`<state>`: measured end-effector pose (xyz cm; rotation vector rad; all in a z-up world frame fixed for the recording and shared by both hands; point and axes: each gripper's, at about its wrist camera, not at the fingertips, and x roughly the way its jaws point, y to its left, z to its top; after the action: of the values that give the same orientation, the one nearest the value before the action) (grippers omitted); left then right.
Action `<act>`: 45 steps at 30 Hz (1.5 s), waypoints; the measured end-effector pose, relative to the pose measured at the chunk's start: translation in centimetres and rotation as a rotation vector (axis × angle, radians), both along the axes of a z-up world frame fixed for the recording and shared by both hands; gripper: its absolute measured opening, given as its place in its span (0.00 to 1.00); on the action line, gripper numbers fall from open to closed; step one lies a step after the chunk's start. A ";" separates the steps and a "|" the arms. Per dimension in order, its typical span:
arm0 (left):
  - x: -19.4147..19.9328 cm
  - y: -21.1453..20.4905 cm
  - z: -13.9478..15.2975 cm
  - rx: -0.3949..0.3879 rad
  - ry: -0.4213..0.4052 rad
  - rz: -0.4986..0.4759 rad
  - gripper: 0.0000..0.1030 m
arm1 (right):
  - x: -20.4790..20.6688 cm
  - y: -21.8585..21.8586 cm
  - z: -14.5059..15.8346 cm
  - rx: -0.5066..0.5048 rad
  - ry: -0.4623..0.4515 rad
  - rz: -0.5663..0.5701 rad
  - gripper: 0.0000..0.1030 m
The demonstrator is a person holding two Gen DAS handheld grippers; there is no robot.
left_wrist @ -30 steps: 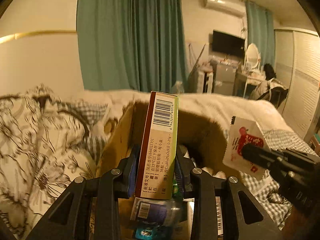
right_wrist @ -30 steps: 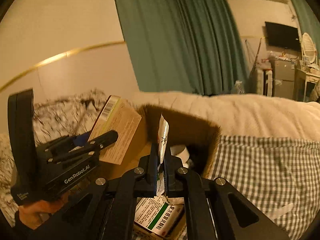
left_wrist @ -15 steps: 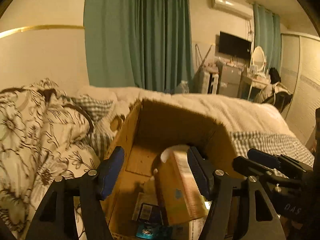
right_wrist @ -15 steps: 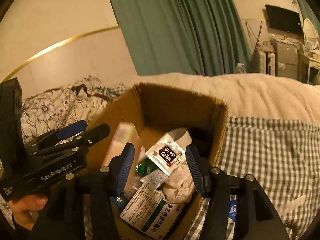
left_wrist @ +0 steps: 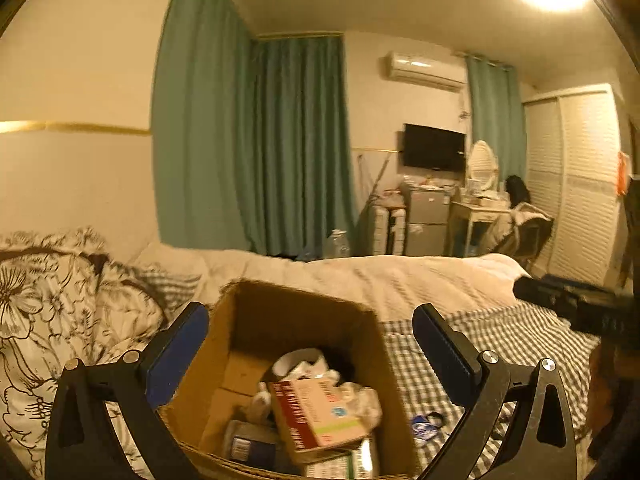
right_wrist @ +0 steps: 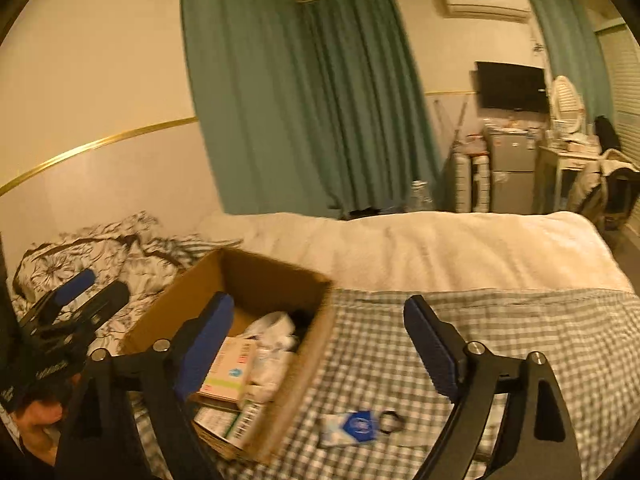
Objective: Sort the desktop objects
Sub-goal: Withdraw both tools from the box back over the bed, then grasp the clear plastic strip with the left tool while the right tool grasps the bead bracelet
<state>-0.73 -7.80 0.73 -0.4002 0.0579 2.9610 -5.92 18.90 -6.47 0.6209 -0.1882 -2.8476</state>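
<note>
An open cardboard carton [left_wrist: 200,380] [right_wrist: 256,276] sits on the bed with several medicine packs in it. A red-striped medicine box [left_wrist: 316,416] [right_wrist: 230,368] lies on top of that pile, with white sachets beside it. My left gripper [left_wrist: 308,316] hovers above the carton's near side, its jaws opening with nothing between them. My right gripper [right_wrist: 320,308] hangs over the carton's right rim and the checked sheet, jaws also opening and empty. Each gripper shows in the other's view: the right gripper [left_wrist: 544,284], the left gripper [right_wrist: 94,292].
A blue-and-white packet with a black ring [right_wrist: 356,426] [left_wrist: 426,426] lies on the checked sheet [right_wrist: 500,340] right of the carton. A floral quilt [left_wrist: 48,320] lies to the left and a cream blanket [right_wrist: 440,248] behind. A hand [right_wrist: 36,420] holds the left gripper.
The left gripper let go of the upright medicine box and the right let go of a sachet; both now lie in the carton. Both grippers opened wide, rose and drew back.
</note>
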 end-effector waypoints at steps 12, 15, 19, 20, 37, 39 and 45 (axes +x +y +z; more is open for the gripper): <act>2.3 11.5 -4.1 -0.116 -0.104 -0.297 1.00 | 0.5 7.7 -4.5 0.175 -0.239 -0.129 0.87; 1.4 14.5 -6.5 -0.153 -0.170 -0.342 1.00 | -0.1 9.5 -6.8 0.182 -0.326 -0.127 0.87; -1.1 17.2 -10.7 -0.195 -0.297 -0.396 1.00 | -0.9 12.1 -10.5 0.215 -0.422 -0.152 0.80; -1.4 17.8 -11.7 -0.208 -0.322 -0.402 1.00 | -1.2 12.9 -11.7 0.224 -0.468 -0.158 0.75; -8.3 24.8 -23.0 -0.423 -0.522 -0.482 0.81 | -3.5 13.8 -24.9 0.375 -0.911 0.023 0.49; -8.7 25.8 -24.2 -0.472 -0.527 -0.479 0.81 | -3.4 14.0 -25.0 0.370 -0.915 0.024 0.47; -9.5 27.2 -25.9 -0.488 -0.560 -0.542 0.58 | -3.1 16.1 -24.6 0.306 -0.909 -0.042 0.12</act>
<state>-10.18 19.38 -25.20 -1.0600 0.7010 2.1882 -9.00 35.00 -31.05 1.9435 0.1035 -2.4171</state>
